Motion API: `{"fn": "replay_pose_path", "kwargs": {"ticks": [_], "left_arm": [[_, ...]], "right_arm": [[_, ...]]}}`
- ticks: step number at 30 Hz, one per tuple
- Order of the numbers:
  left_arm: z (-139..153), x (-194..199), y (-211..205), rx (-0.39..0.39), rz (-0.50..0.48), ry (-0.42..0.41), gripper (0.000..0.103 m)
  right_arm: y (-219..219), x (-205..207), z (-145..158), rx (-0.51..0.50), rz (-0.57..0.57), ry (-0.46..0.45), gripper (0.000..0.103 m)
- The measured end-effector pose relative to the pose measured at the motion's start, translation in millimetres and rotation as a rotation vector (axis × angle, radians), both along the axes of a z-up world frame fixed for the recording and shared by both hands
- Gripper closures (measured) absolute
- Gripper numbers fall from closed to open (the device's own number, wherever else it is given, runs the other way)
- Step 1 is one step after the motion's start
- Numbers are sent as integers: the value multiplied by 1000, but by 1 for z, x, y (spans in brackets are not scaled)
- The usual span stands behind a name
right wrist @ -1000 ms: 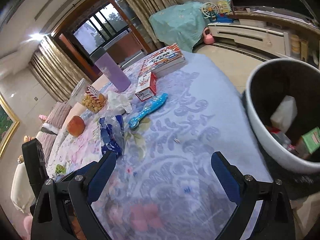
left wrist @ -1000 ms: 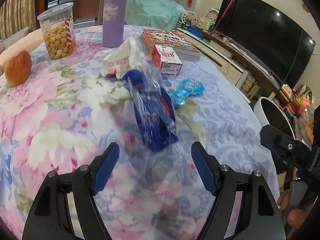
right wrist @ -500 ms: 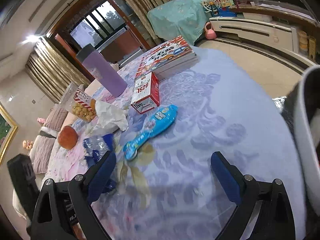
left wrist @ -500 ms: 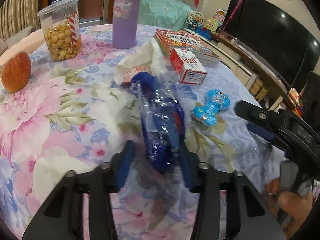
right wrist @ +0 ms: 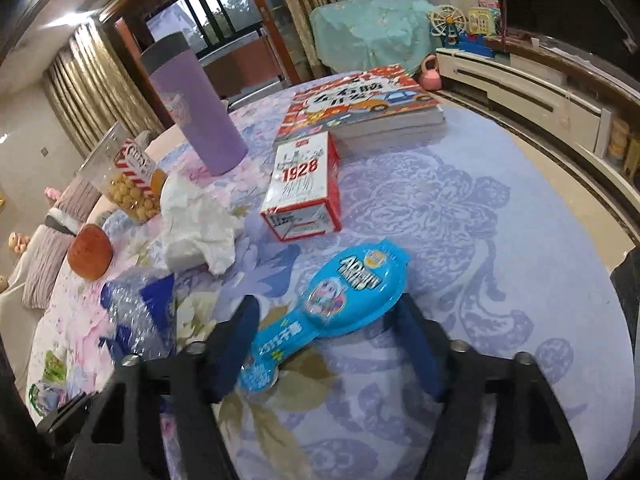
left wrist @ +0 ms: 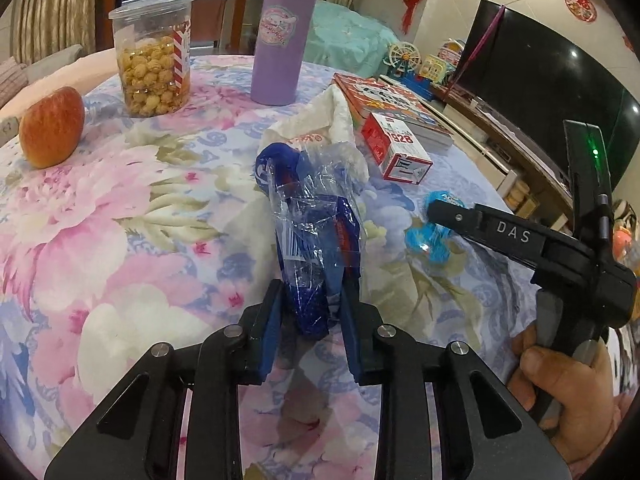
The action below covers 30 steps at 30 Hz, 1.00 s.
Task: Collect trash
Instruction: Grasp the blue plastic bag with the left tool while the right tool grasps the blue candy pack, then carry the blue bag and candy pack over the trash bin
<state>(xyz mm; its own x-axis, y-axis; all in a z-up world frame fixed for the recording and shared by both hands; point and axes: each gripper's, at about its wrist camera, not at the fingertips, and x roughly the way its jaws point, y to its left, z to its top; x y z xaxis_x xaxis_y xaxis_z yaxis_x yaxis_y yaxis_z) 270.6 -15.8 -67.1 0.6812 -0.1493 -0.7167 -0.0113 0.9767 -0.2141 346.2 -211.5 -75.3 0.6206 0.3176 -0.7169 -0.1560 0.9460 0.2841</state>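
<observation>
Left tongs (left wrist: 310,312) just squeezed in on the crumpled blue and clear plastic wrapper (left wrist: 310,236), low centre of the left view, pads pinching its near end on the flowery bench (left wrist: 120,240). Right tongs (right wrist: 324,344) have been narrowing too, about half open around the bright blue spoon-shaped snack packet (right wrist: 340,300) at lower middle; can't tell if they're touching it.

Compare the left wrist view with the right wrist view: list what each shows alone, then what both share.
Left wrist only: the left tongs closing on the crumpled blue bag, the person's hand, the television.
Right wrist only: the right tongs, just closing, around the light blue wrapper, pads not clearly pressing; the pink kettlebell.
Both: purple bottle, apple, popcorn jar, 1928 box, book, tissue.
</observation>
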Motion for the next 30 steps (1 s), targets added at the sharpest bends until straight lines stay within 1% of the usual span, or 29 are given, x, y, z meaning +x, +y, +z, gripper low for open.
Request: {"fn": "replay_pose_path", "kwargs": {"ticks": [2,5,6,7,8,12,15,21,26,30], "left_arm": [[0,-1,2,1,19,-1,77],[0,-2,3,2,50,-3,77],[0,-2,3,3,53,-2,77],[0,-3,4,1,55,-2,77],[0,-4,4,-2,55,-3,78],[0,-8,3,-17,37,-6,78],[0,-13,-3,-18,-5,-3,78],[5,-23,-25,-12,-109,-8,80],[10,-36,-53,-13,-204,-7,81],[16,-45,-74,-14,-252,-10,82]], "right_arm": [[-2,1,0,18,4,2,59],[-9,-1,-1,77,25,10,63],[-10,-1,0,88,34,13,67],[-11,-2,-1,105,46,19,74],[-15,-6,-1,134,59,22,75],[-21,-21,2,172,77,17,78],[-26,-40,6,179,81,7,78],[-39,-89,13,146,30,-11,78],[-57,-123,25,112,-20,-38,78],[-74,-140,31,112,-50,-53,78]]}}
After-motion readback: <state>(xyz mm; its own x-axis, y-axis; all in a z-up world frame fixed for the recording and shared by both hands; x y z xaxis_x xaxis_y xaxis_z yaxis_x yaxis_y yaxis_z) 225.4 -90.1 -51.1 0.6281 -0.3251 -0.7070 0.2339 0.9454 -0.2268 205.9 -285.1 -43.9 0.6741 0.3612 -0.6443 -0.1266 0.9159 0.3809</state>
